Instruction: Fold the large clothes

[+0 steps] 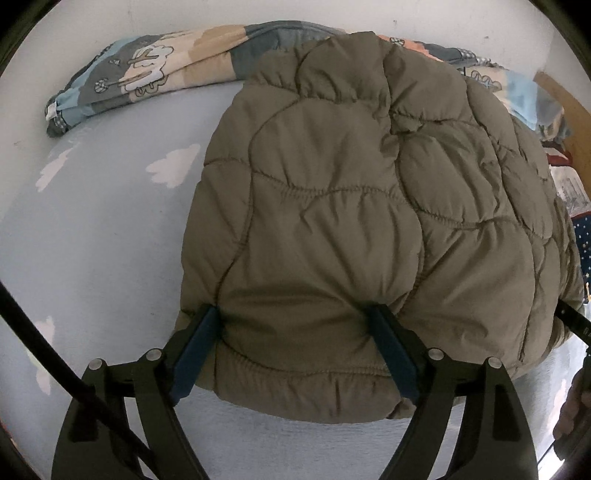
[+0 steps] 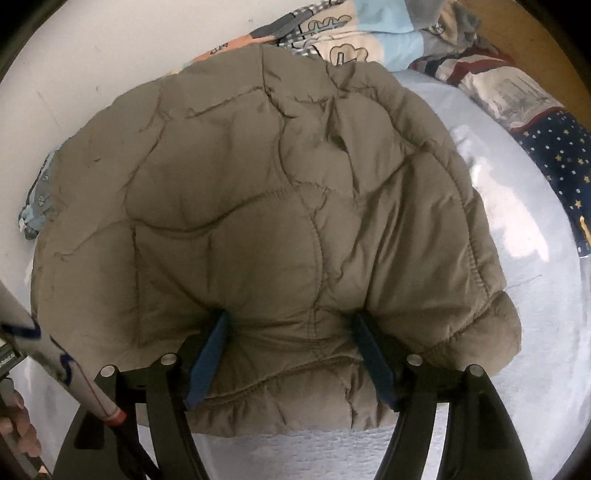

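A puffy olive-brown quilted jacket lies folded in a thick bundle on the pale blue bed sheet. My left gripper straddles the near left part of its hem, and both blue pads dent the padding, which bulges between them. In the right wrist view the same jacket fills the middle. My right gripper holds the near right part of the hem the same way, its blue pads sunk into bunched fabric. Both sets of jaws stand wide around the thick cloth.
A cartoon-print quilt is rolled along the wall behind the jacket. A star-patterned dark blue cloth lies at the right by a wooden bed frame. A person's fingers show at the lower left. Bare sheet spreads to the right.
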`<state>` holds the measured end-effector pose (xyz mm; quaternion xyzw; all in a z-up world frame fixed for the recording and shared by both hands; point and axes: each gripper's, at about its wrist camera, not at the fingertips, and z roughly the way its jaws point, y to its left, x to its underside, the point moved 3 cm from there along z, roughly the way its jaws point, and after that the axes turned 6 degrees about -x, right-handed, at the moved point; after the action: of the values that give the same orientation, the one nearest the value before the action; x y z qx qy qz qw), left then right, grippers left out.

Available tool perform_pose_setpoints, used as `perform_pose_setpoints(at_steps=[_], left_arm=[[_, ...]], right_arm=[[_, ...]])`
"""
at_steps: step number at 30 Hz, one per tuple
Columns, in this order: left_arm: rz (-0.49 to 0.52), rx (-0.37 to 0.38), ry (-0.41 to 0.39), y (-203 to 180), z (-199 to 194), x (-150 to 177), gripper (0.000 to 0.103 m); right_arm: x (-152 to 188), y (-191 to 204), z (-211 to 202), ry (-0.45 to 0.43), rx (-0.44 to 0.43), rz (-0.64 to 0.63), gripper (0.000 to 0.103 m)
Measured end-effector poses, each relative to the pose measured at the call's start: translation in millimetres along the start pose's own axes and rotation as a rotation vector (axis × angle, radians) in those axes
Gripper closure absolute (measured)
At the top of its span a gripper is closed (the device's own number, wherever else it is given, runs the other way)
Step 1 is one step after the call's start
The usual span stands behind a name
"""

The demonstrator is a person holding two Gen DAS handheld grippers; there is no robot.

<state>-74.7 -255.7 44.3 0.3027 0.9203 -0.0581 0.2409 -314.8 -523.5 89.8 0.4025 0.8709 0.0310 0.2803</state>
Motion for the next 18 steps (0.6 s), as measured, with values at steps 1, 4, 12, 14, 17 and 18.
perform_pose_setpoints(at_steps=[1,4,12,14,17,18], left_arm=[[-0.006,0.003,-0.001,1,-1,0,0.018],[-0.034,0.021,-0.024,5,-14,-2,0.019],[-0.145,0.056,-0.074,37,-38,-7,0.019],[-0.166,0.038,-0.074,40,-36,-7,0.019],[-0.174,0.011,-0.071,39,-29,-8,0.019],[-0.164,0.0,-0.076,36,-28,-8,0.019]], right_arm=[[-1,0,-1,0.0,0.001,-0.001,0.029],[-2,-1,-6,-0.004,-0.015,0.012,0.029],[-14,-32,-61,-0.13,-0.121,0.135,0.028],[-15,-39,-64,-0.144,-0.098,0.14,0.029],[-14,-43,-62,-0.145,-0.089,0.155,0.048],[-12,-40,-59,-0.136,-0.097,0.155,0.048]])
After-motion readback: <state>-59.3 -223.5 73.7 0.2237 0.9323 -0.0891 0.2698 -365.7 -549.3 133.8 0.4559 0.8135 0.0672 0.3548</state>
